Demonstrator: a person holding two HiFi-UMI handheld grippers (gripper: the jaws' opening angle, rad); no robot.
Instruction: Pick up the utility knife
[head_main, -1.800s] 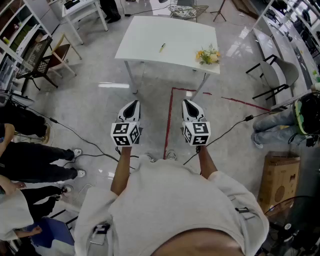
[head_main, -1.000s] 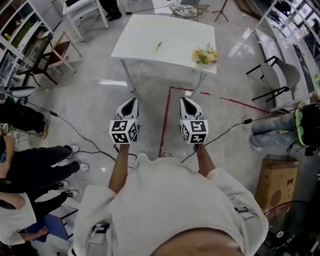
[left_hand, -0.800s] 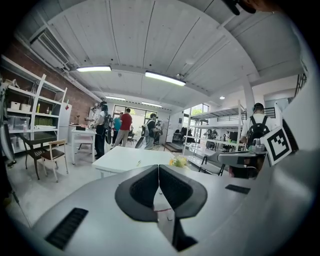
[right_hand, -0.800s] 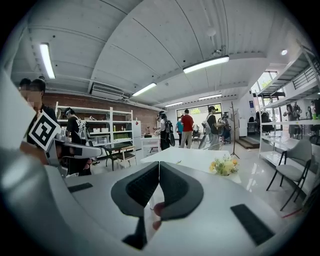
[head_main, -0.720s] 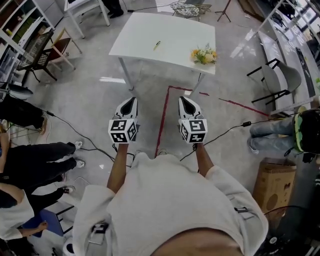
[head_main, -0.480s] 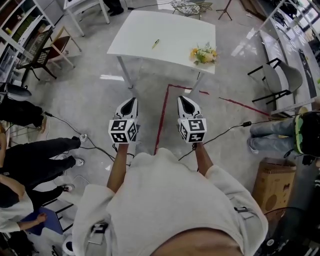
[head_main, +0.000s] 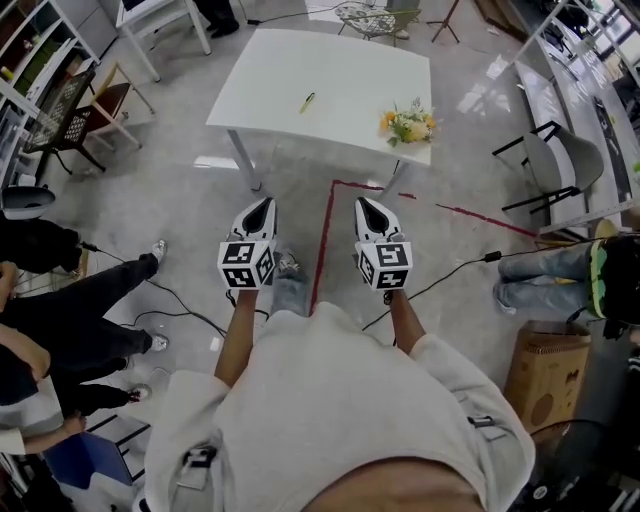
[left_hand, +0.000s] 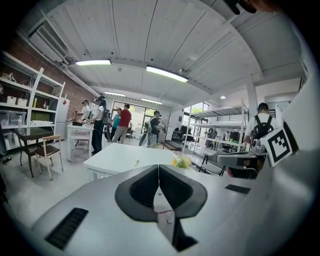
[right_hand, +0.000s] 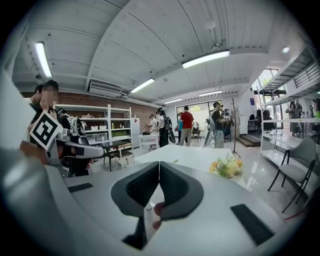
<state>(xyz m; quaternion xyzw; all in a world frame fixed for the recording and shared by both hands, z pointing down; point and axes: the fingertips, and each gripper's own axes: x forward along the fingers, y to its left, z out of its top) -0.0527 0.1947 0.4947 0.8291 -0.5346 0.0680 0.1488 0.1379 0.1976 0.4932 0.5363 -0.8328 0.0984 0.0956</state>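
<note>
The utility knife (head_main: 307, 101) is a small yellow-green tool lying on the white table (head_main: 340, 70), far ahead of both grippers. It also shows as a thin sliver on the table in the left gripper view (left_hand: 136, 162) and the right gripper view (right_hand: 174, 161). My left gripper (head_main: 262, 203) and right gripper (head_main: 364, 203) are held side by side above the floor, short of the table, pointing toward it. Both are shut with nothing between the jaws; the left gripper (left_hand: 159, 167) and right gripper (right_hand: 159, 164) show their pads meeting.
A bunch of yellow flowers (head_main: 407, 123) lies near the table's right front corner. Red tape (head_main: 320, 250) and cables (head_main: 450, 265) run across the floor. People (head_main: 60, 330) stand at left, chairs (head_main: 545, 165) and a cardboard box (head_main: 548, 365) at right.
The table and knife have come nearer in the head view as I walk forward. People at left have shifted. Both grippers stay shut and side by side.
</note>
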